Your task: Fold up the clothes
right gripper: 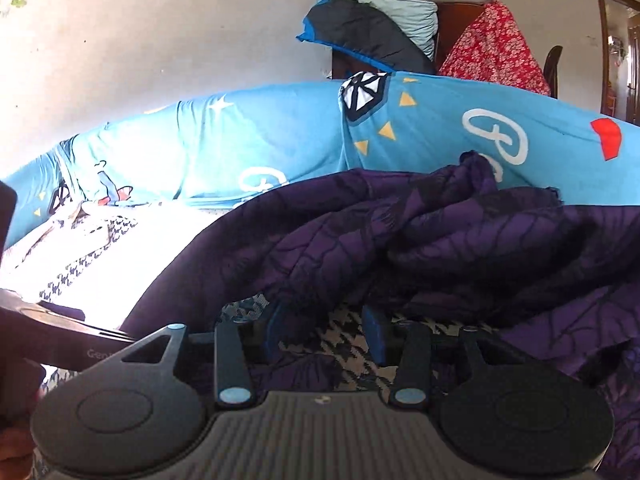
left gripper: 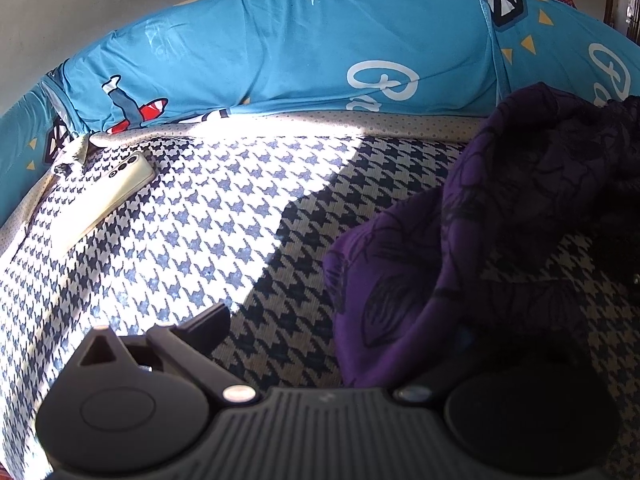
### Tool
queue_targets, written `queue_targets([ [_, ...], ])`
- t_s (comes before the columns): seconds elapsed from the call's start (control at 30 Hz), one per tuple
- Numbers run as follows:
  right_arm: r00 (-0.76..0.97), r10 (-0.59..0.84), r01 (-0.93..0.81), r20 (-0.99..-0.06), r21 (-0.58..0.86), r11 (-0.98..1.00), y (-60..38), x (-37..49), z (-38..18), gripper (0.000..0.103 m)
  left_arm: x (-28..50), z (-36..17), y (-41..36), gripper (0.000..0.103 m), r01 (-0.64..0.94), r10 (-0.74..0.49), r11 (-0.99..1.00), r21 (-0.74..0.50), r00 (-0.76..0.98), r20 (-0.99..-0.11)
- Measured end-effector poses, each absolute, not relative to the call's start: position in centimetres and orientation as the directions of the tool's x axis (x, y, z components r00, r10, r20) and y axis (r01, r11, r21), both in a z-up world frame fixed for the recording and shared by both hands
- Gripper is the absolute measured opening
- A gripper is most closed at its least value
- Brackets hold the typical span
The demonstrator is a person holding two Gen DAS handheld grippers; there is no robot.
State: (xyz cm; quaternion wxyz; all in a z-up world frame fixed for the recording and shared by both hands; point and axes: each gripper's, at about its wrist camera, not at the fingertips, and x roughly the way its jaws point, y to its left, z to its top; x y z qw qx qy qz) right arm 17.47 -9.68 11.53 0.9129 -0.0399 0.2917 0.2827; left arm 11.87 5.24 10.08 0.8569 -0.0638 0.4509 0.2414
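purple cloth bunched on the houndstooth cover

the cloth (left gripper: 500, 216) is a dark purple fabric with black leaf outlines. in the left wrist view it lies crumpled from 1 to 4 o'clock, resting on the cover (left gripper: 192, 216), a black-and-white houndstooth sheet. part of the cover is in bright sun, part in shade. in the right wrist view the cloth (right gripper: 400, 240) fills the middle from 9 to 3 o'clock, heaped in thick folds.

left gripper (left gripper: 340, 328): its left finger (left gripper: 200, 328) stands clear over the cover at 7 o'clock. the right finger is buried under the cloth's lower edge, so the jaws look spread wide but i cannot tell whether they grip anything.

right gripper (right gripper: 324, 332): two blue fingertips (right gripper: 376, 332) stand apart with bare houndstooth between them. the jaws are released, holding nothing. the cloth's edge hangs just above and beyond the tips.

a pale phone (left gripper: 108, 196) lies flat on the cover at 9 o'clock in the left view, well apart from the cloth.

behind the cover runs a blue bolster (left gripper: 300, 52) with white script, stars and yellow triangles, from 9 to 2 o'clock. the cloth's far folds lean against it in the right view.

beyond the bolster, at 1 o'clock in the right view, a red floral fabric (right gripper: 496, 48) drapes over furniture beside stacked pillows (right gripper: 384, 28). a plain wall (right gripper: 160, 32) stands behind.

no containers are in view.
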Motion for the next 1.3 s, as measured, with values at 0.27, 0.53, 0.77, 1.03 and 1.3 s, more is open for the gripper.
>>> queue_targets([
  [0.27,0.641,0.501,-0.562,-0.582,0.088,0.822,-6.7,18.9,9.0,0.056,11.9,10.1,5.9,0.103,-0.486,0.360,0.868,0.104,0.472,-0.805],
  [0.53,0.691,0.462,-0.511,-0.556,0.077,0.856,-5.2,20.3,8.2,0.013,11.9,10.1,6.3,0.103,-0.488,0.357,0.868,0.098,0.474,-0.805],
  [0.77,0.739,0.536,-0.535,-0.408,0.128,0.835,-6.4,19.0,13.3,0.009,11.8,10.8,6.2,0.103,-0.488,0.361,0.868,0.088,0.501,-0.787],
  [1.03,0.697,0.688,-0.624,-0.199,0.304,0.720,-10.1,16.6,20.3,0.009,11.6,12.5,4.2,0.103,-0.456,0.363,0.886,0.078,0.580,-0.729],
  [1.3,0.645,0.726,-0.645,-0.237,0.341,0.684,-10.0,16.9,20.3,0.015,11.2,13.4,3.1,0.103,-0.427,0.333,0.903,0.048,0.627,-0.704],
])
